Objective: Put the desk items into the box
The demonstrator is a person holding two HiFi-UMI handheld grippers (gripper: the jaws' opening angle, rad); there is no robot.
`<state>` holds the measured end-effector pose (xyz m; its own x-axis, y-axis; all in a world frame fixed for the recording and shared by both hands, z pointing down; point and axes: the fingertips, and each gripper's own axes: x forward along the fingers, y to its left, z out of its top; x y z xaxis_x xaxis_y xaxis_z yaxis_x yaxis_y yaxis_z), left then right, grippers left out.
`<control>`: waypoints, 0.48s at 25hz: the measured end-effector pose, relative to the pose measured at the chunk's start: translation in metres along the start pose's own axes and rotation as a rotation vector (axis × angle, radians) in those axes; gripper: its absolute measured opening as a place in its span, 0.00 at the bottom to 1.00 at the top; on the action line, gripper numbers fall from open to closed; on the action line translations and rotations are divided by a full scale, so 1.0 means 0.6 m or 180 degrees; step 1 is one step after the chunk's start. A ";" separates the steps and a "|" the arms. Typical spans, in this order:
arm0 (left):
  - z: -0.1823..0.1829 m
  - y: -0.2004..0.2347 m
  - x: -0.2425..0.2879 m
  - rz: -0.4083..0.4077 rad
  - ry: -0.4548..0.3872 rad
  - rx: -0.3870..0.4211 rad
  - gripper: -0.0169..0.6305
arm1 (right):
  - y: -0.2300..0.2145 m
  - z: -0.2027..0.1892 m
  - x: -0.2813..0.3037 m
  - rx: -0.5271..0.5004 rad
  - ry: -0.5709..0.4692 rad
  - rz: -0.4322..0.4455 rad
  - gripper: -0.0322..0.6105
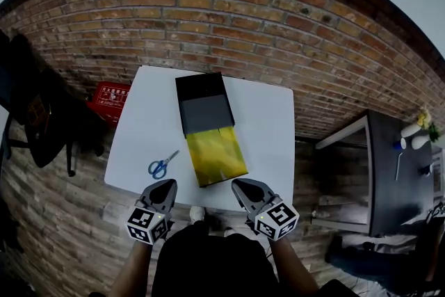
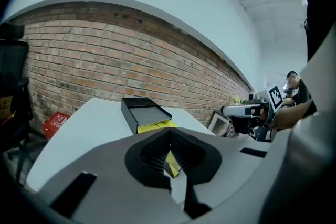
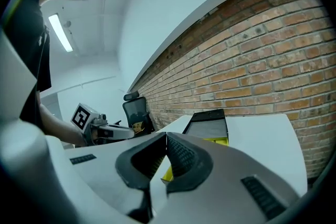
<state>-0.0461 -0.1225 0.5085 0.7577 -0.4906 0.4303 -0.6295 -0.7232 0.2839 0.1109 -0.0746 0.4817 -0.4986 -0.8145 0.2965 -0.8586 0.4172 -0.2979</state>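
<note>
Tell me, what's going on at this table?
A person holds a gripper in each hand at the near edge of the white table. The left gripper and right gripper both have jaws shut on nothing. Blue scissors and a yellow packet lie on the table. The packet meets the near end of the open black box.

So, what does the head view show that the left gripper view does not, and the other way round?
Only the head view: the blue-handled scissors on the white table, and a dark side desk at the right.
Only the left gripper view: a close look at the jaws of the left gripper, shut with nothing between them.
Both: the table, the black box, the yellow packet at its near end, the red basket and the brick wall.
</note>
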 end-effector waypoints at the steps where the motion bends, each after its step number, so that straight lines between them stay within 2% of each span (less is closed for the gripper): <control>1: -0.002 0.013 0.000 0.0002 0.0026 0.0022 0.05 | 0.004 0.003 0.008 0.0018 -0.0008 -0.0008 0.08; 7: -0.019 0.086 0.001 0.0032 0.0148 0.0081 0.05 | 0.029 0.010 0.055 0.0017 0.0013 -0.0044 0.08; 12: -0.034 0.120 0.008 0.0064 0.0238 0.0185 0.05 | 0.049 -0.001 0.088 0.0038 0.0082 0.0051 0.08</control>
<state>-0.0915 -0.1670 0.5482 0.7287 -0.4693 0.4988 -0.6318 -0.7417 0.2252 0.0593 -0.1052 0.4889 -0.5153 -0.7971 0.3149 -0.8491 0.4250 -0.3135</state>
